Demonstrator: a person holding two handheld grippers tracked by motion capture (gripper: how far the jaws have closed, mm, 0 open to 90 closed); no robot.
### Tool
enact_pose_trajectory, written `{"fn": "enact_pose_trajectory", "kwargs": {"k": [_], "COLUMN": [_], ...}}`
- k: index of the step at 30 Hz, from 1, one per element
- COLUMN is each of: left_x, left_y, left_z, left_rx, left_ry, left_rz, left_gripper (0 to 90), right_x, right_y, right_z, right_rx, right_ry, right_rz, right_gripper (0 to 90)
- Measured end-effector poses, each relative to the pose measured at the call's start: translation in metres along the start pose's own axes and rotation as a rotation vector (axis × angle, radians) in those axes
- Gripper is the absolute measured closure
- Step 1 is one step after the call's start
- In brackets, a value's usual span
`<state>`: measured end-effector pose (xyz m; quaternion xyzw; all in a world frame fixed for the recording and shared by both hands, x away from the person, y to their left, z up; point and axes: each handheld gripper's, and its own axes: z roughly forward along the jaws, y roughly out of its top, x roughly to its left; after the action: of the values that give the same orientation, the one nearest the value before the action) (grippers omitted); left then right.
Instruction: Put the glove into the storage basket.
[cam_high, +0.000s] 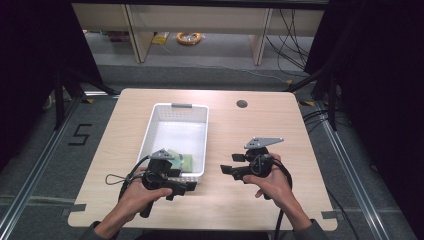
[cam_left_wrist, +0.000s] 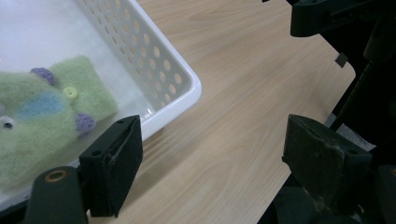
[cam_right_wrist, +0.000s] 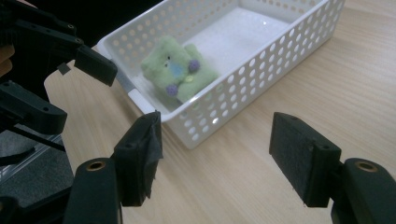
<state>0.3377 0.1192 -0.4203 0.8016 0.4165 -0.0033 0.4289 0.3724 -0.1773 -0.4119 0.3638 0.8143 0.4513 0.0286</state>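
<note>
A: Felt toy (cam_right_wrist: 179, 71) location? Soft green, with purple knobs and a blue patch.

B: It is seen lying flat in the near end of the white perforated plastic basket (cam_right_wrist: 261, 70). Placement is judged done; only withdrawal is left.

A: Grippers?

B: Left gripper (cam_high: 184, 187) is held with jaws apart and empty, by the basket corner. Right gripper (cam_high: 231, 163) likewise, over the wood-grain desk (cam_high: 240, 135).

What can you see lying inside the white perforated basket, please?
A green felt toy with purple knobs and a blue patch lies at the near end of the white basket. The rest of the floor is bare. Whatever lies beneath the toy is covered.
</note>
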Motion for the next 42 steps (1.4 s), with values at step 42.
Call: {"fn": "enact_pose_trajectory", "kwargs": {"k": [42], "left_x": [-0.008], "left_y": [-0.055], "left_z": [0.016], "left_rx": [-0.007], "left_ry": [-0.002], "left_rz": [0.075], "left_gripper": [19.5], "right_x": [-0.003], "right_y": [-0.065], "right_z": [-0.024], "right_rx": [-0.041], "right_ry": [-0.017], "right_rz": [0.006], "right_gripper": [30.2]}}
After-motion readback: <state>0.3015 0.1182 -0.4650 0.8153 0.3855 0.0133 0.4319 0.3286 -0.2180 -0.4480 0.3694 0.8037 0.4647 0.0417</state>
